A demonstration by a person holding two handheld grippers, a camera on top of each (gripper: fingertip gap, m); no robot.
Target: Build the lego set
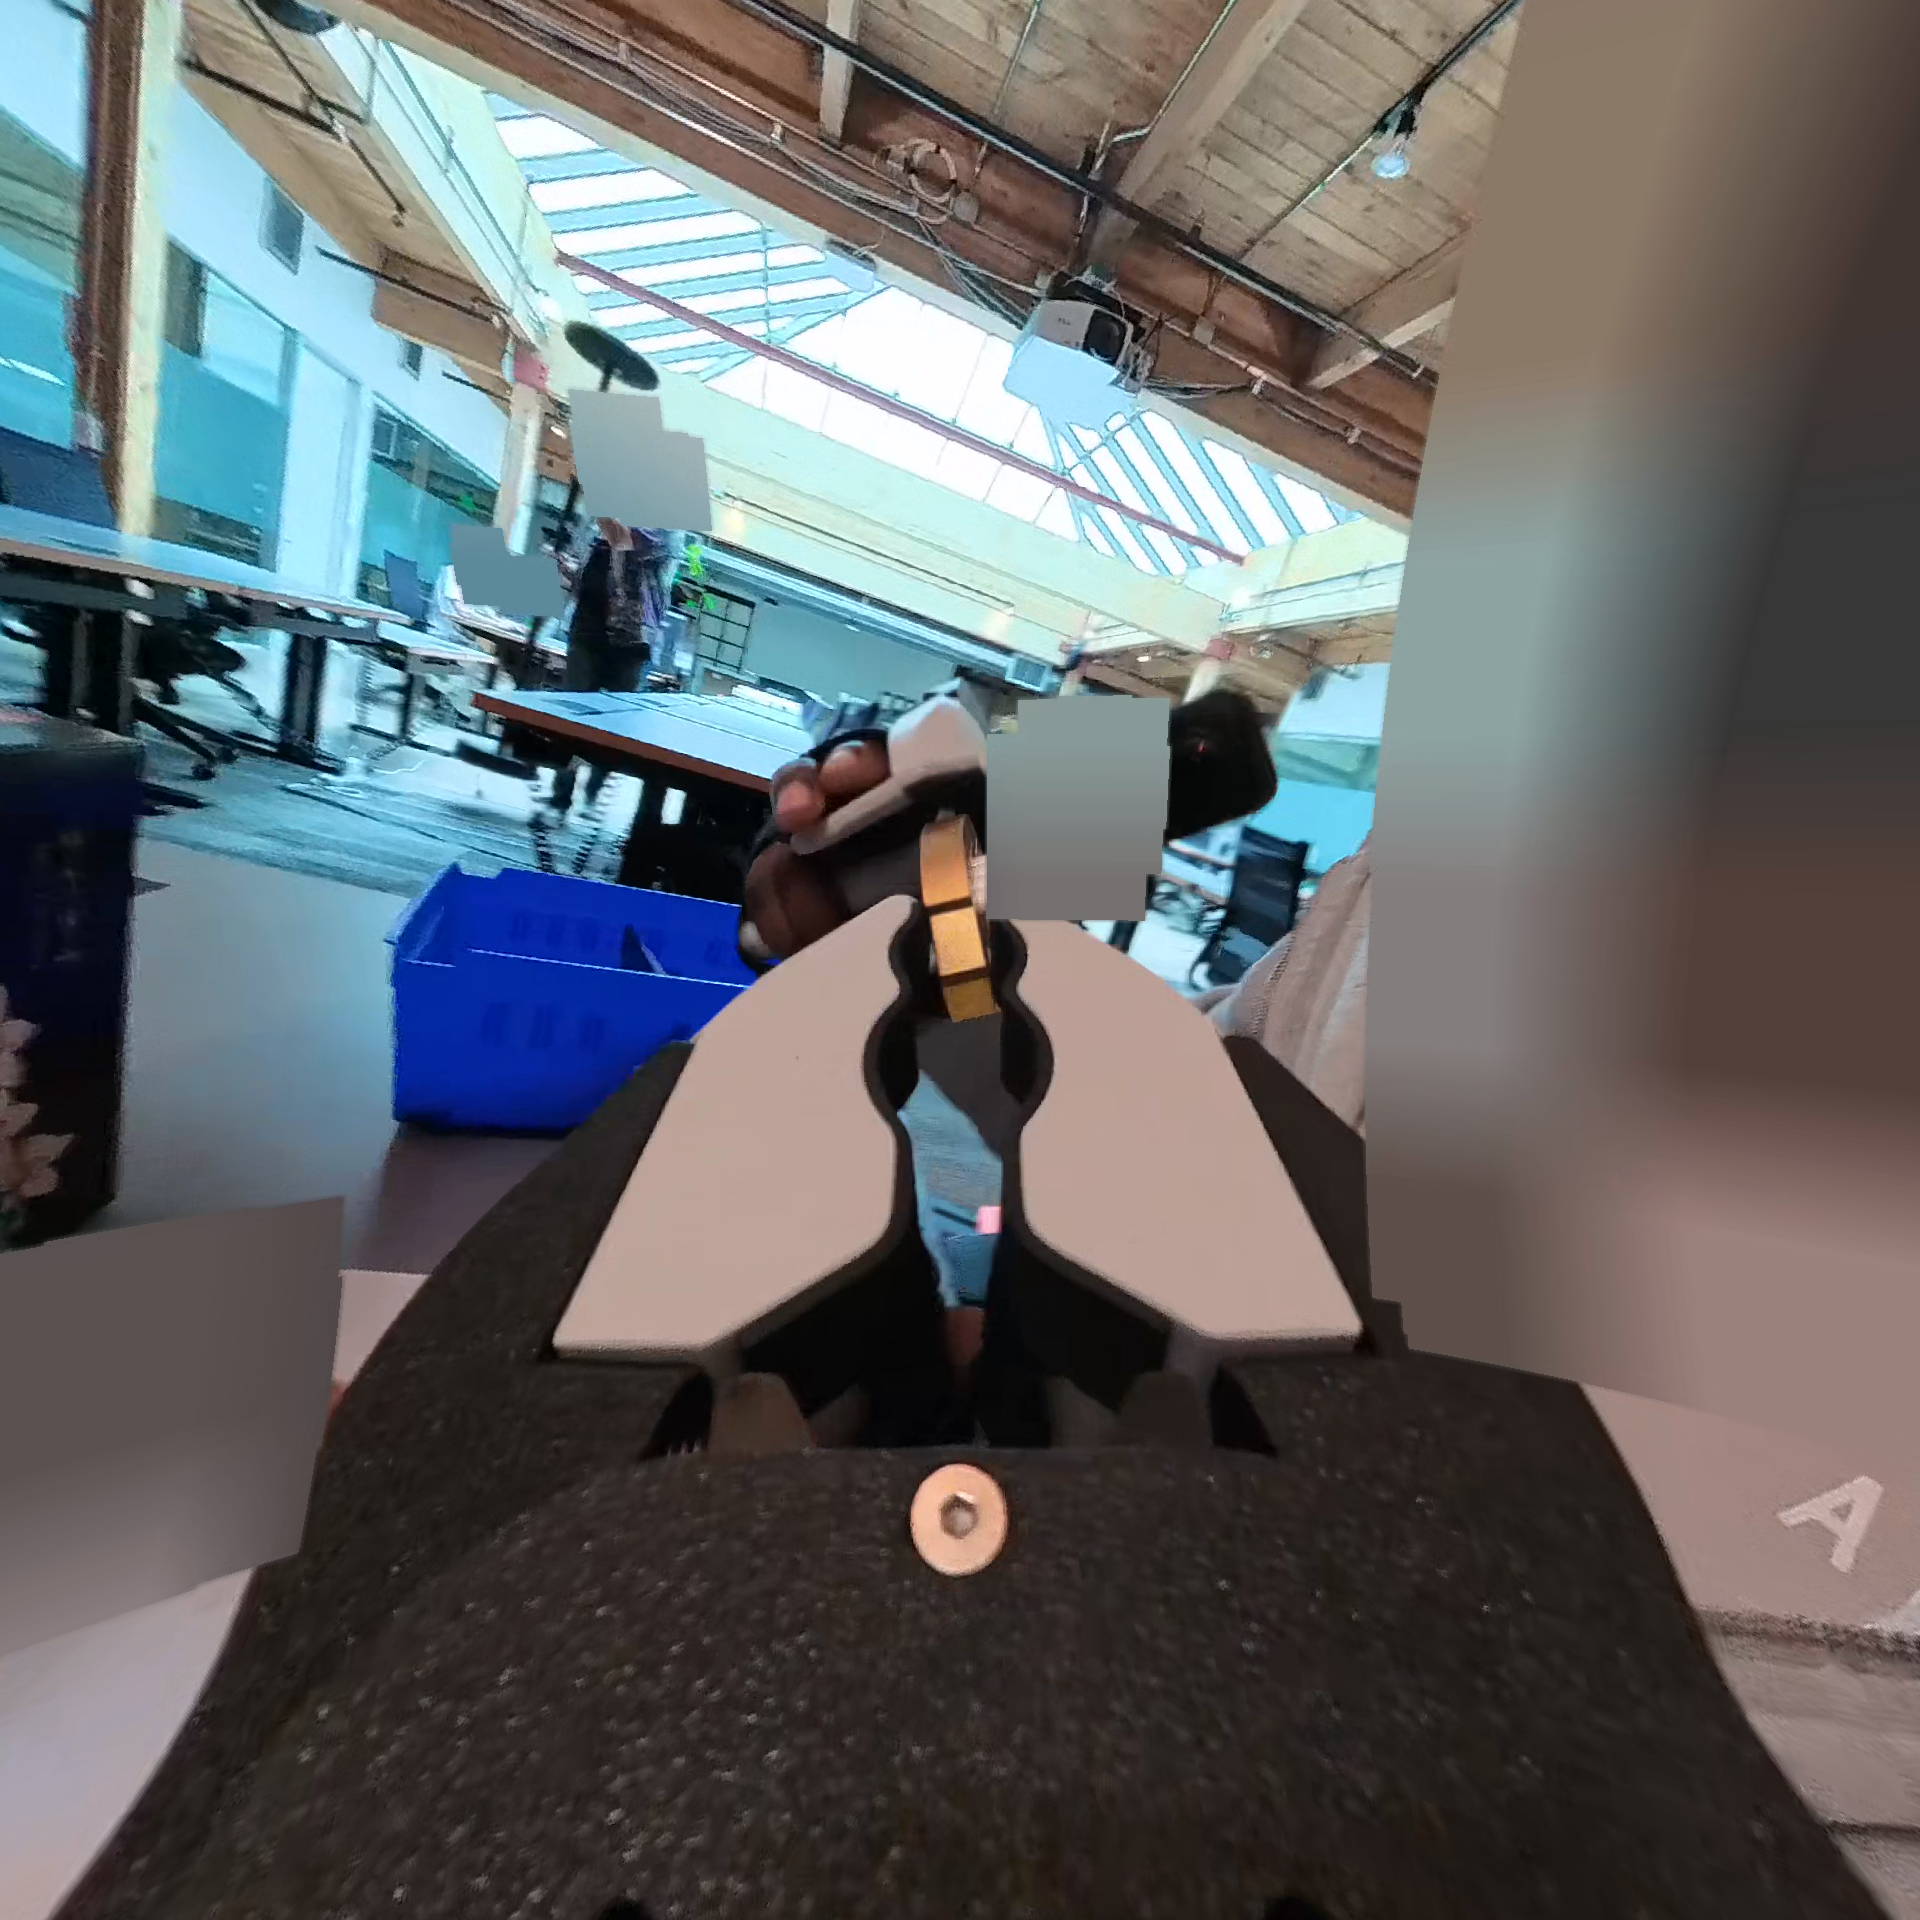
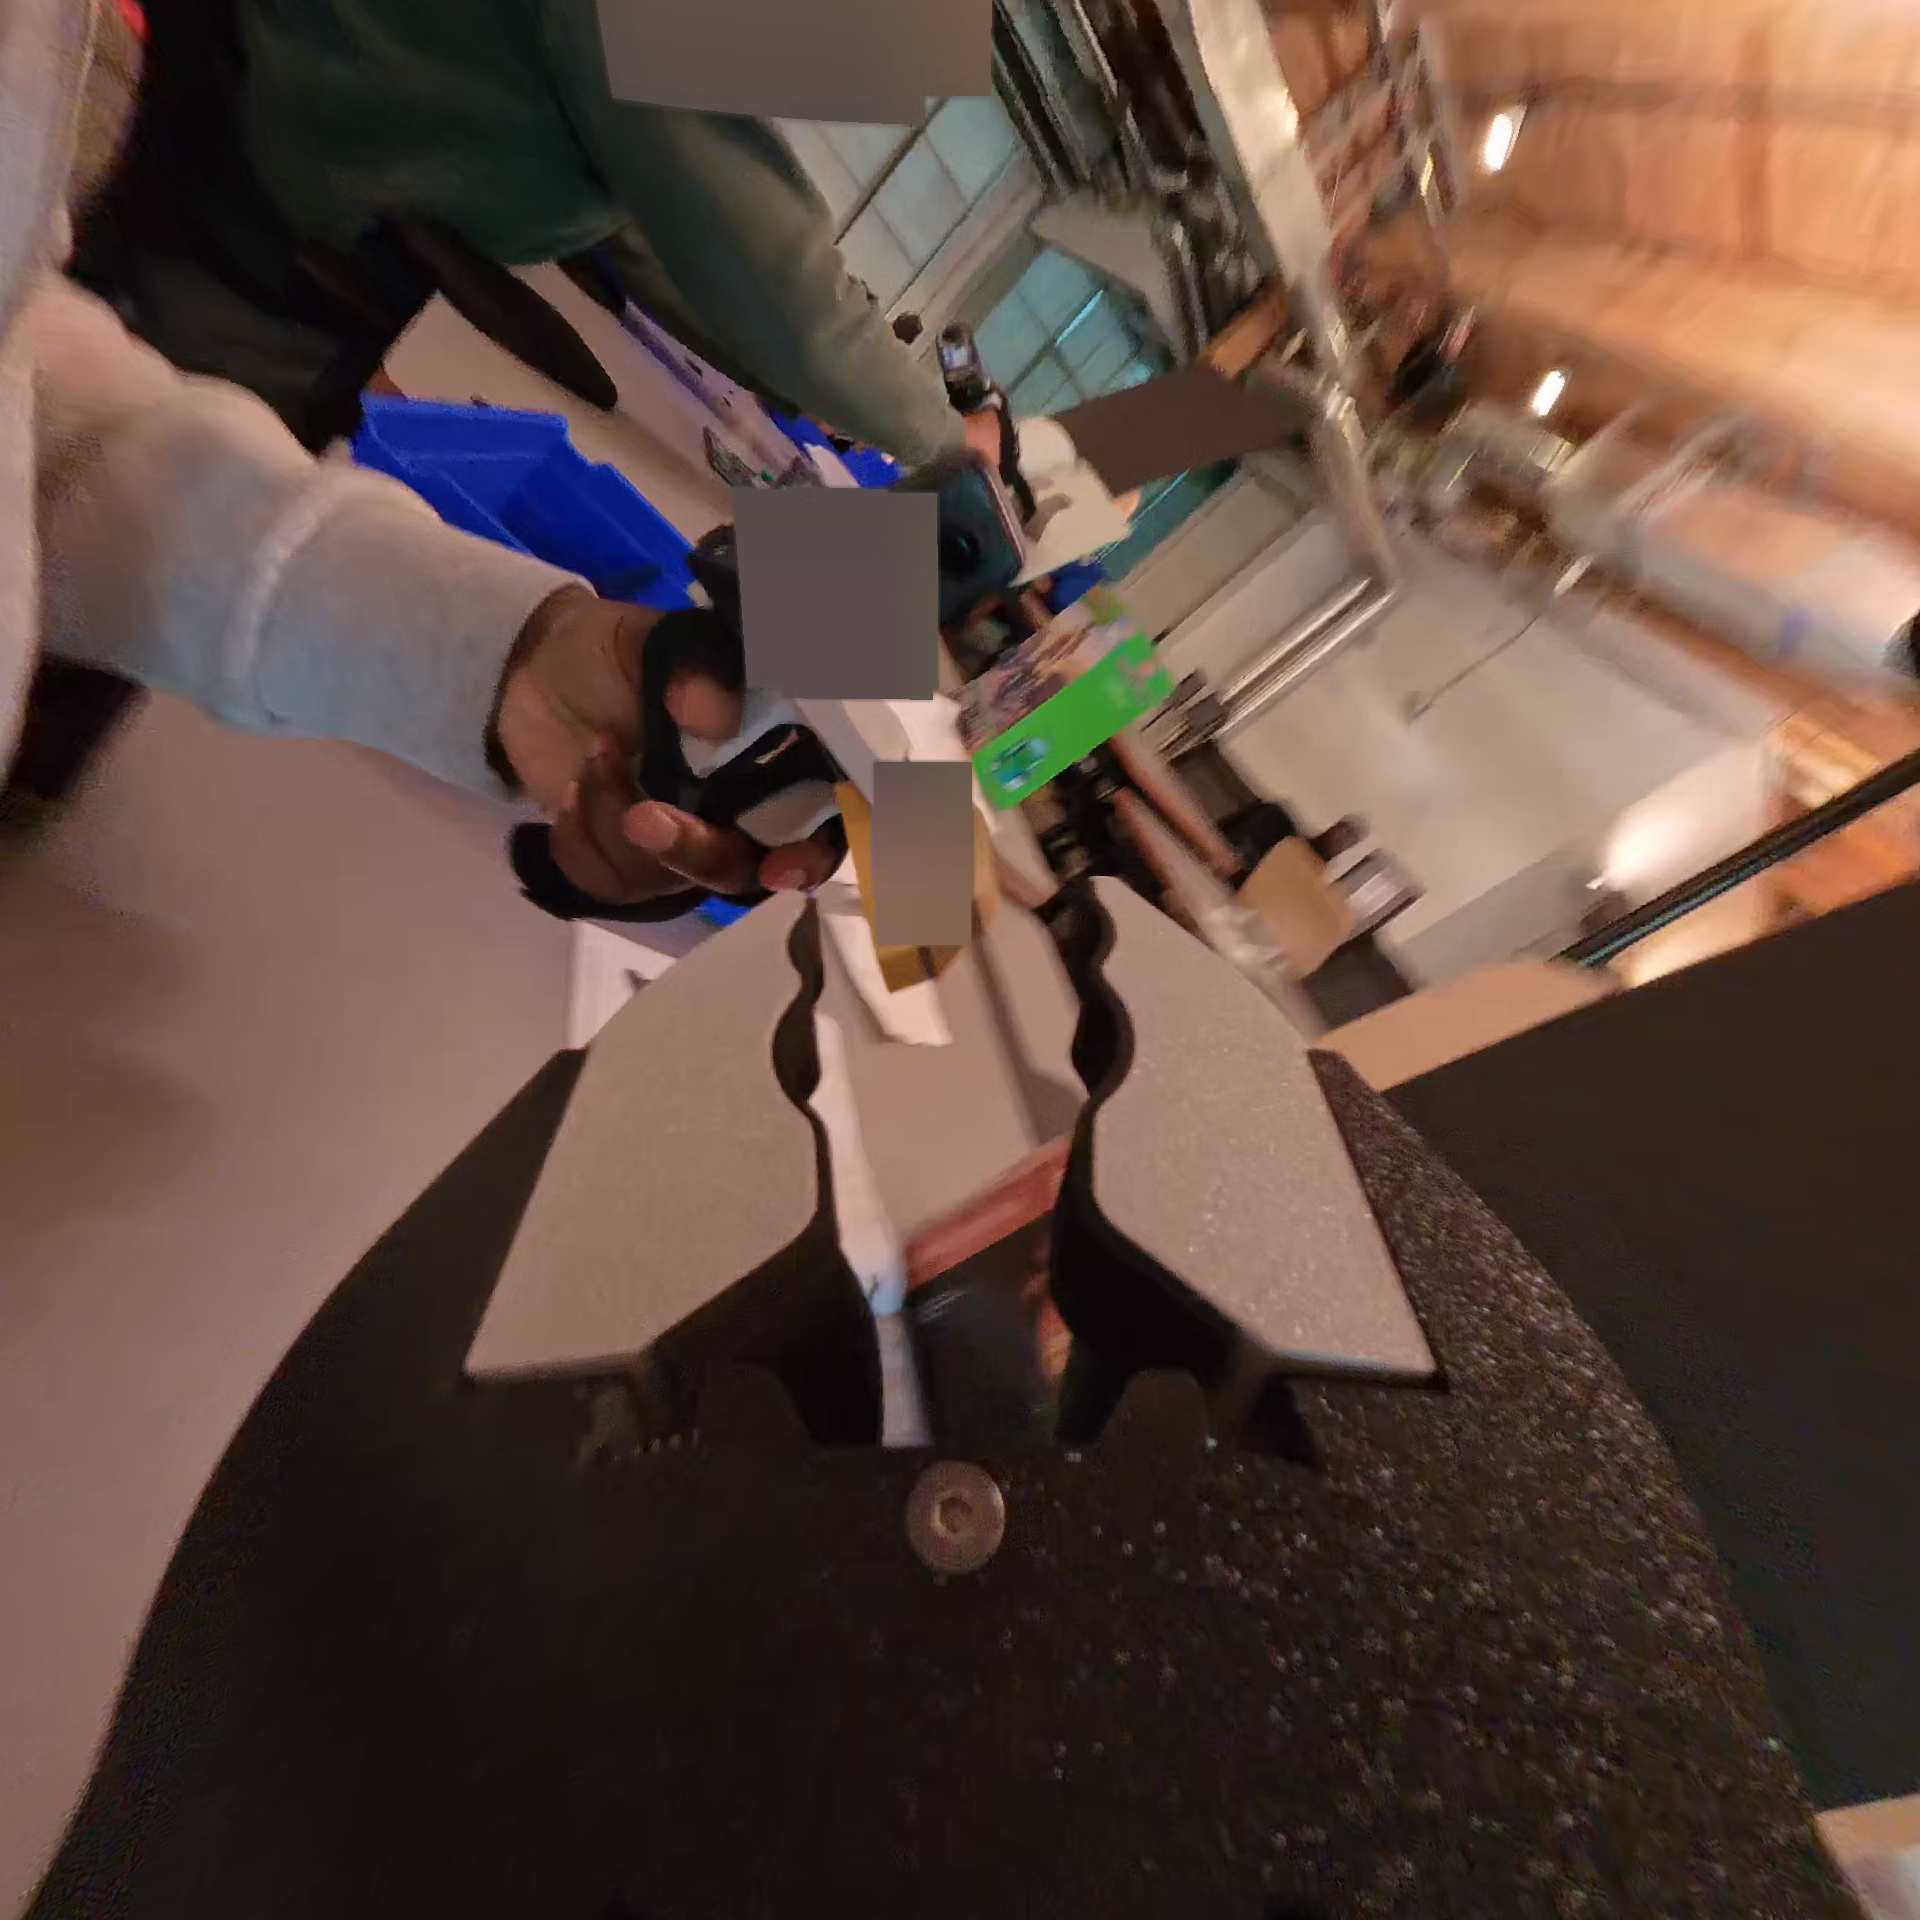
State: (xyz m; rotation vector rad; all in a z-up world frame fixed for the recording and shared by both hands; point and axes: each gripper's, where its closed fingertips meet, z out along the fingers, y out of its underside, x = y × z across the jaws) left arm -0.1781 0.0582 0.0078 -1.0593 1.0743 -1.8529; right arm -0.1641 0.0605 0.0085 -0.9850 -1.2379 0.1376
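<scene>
1. The grey table (image 1: 239,987) carries the work area; a person's pale sleeve (image 2: 260,613) reaches across it in the right wrist view.
2. A dark box (image 1: 62,966) with a flower picture and faint lettering stands at the table's left edge.
3. A blue plastic bin (image 1: 540,997) sits on the table beyond the left gripper; a pale slip of something shows inside it, and the rest of its contents is hidden by the wall.
4. A green printed box (image 2: 1070,707) lies farther off in the right wrist view, its print too blurred to make out.
5. The left gripper (image 1: 956,961) is clamped on a tan-gold lego piece (image 1: 956,951), a narrow stacked piece held upright at the fingertips, raised above the table.
6. The right gripper (image 2: 940,914) has its fingers spread apart, with the same tan piece just beyond the tips, partly under a mosaic patch.
7. A hand (image 2: 613,748) grips the other tool's handle.
</scene>
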